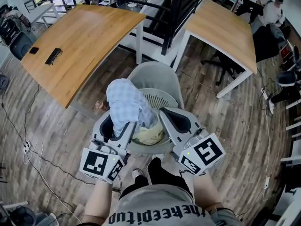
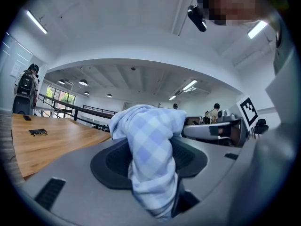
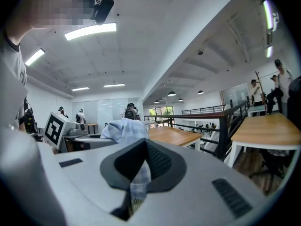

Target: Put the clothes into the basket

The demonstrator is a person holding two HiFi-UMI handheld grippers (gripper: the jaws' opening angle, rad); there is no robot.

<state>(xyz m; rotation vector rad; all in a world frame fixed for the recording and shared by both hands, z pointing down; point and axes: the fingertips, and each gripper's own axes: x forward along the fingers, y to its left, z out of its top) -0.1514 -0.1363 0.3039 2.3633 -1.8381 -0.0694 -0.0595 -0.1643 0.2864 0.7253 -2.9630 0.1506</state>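
A light blue checked cloth is bunched up between the jaws of my left gripper, which is shut on it. The cloth rises above the jaw tips and hangs over the near left rim of a pale mesh basket. A yellow-green cloth lies inside the basket. In the left gripper view the checked cloth fills the gap of the left gripper. My right gripper is over the basket's near right side, with its jaws together and nothing held. In the right gripper view the right gripper has the cloth to its left.
The basket rests on a grey chair. A curved wooden table stands at the far left and another at the far right, with a black railing between them. A black office chair is at the right. Cables lie on the floor at the left.
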